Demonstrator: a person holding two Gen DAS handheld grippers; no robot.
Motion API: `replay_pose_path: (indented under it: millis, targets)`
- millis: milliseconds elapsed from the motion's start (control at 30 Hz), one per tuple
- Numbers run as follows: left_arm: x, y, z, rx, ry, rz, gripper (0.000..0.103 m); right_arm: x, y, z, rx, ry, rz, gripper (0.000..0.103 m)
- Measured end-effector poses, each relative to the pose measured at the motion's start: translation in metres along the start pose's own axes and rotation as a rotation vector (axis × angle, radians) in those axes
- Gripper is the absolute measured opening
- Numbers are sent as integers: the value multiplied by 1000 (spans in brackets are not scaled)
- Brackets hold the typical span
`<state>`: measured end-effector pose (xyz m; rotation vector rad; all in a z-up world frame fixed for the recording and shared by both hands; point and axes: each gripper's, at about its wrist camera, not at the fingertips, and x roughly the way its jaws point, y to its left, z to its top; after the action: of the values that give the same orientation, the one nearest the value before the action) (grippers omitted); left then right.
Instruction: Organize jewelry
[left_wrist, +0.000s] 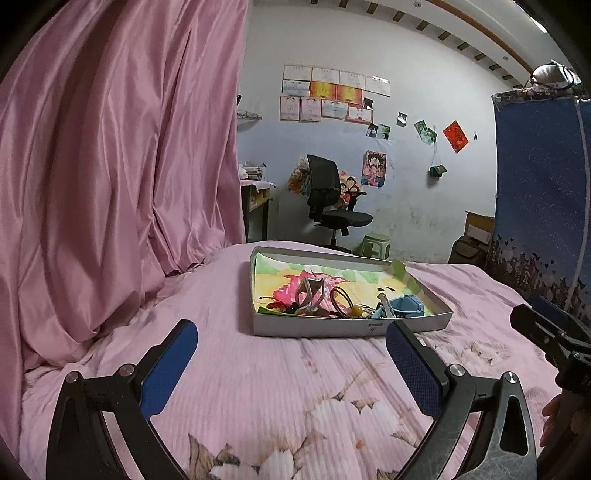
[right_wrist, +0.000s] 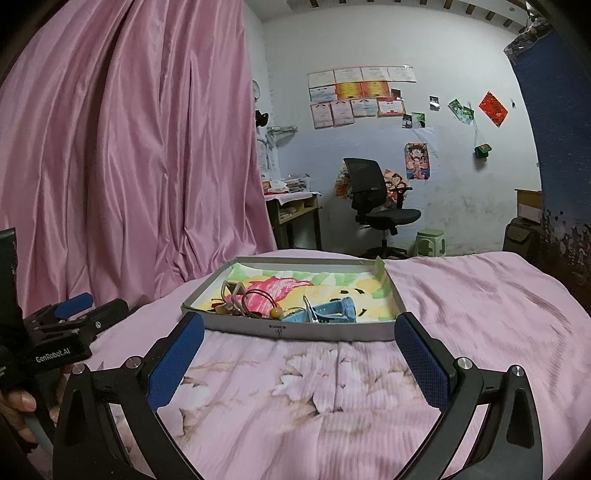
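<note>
A shallow grey cardboard box (left_wrist: 317, 328) (right_wrist: 314, 332) with a colourful drawing on its floor lies on the pink bed. Inside, near its front wall, lie jewellery pieces: a pale bracelet (left_wrist: 312, 291), a brown hair tie with a yellow bead (left_wrist: 345, 301) (right_wrist: 275, 313), and a light blue watch (left_wrist: 406, 306) (right_wrist: 328, 310). My left gripper (left_wrist: 291, 363) hovers open just short of the box, nothing between its blue pads. My right gripper (right_wrist: 299, 360) also stands open before the box, empty. Each gripper shows at the edge of the other's view.
A pink floral bedspread (left_wrist: 295, 398) (right_wrist: 480, 314) covers the bed. A pink curtain (left_wrist: 110, 166) hangs at the left. Beyond the bed stand a black office chair (left_wrist: 332, 195), a green stool (left_wrist: 375, 245), a desk (right_wrist: 295, 210) and a blue wardrobe cover (left_wrist: 539, 192).
</note>
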<state>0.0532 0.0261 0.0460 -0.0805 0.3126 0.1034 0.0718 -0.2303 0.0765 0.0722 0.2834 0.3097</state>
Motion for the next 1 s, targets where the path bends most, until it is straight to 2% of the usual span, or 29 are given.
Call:
replay_pose_path:
  millis: [333, 567, 1000]
  targets:
    - [-20, 4, -17, -10, -4, -5, 103, -19, 2, -15, -1, 7, -43, 101]
    - [-35, 4, -28, -9, -33, -32, 103, -32, 1, -19, -15, -23, -75, 101]
    - [-36, 2, -39, 14, -38, -34, 103, -33, 0, -31, -34, -5, -88, 101]
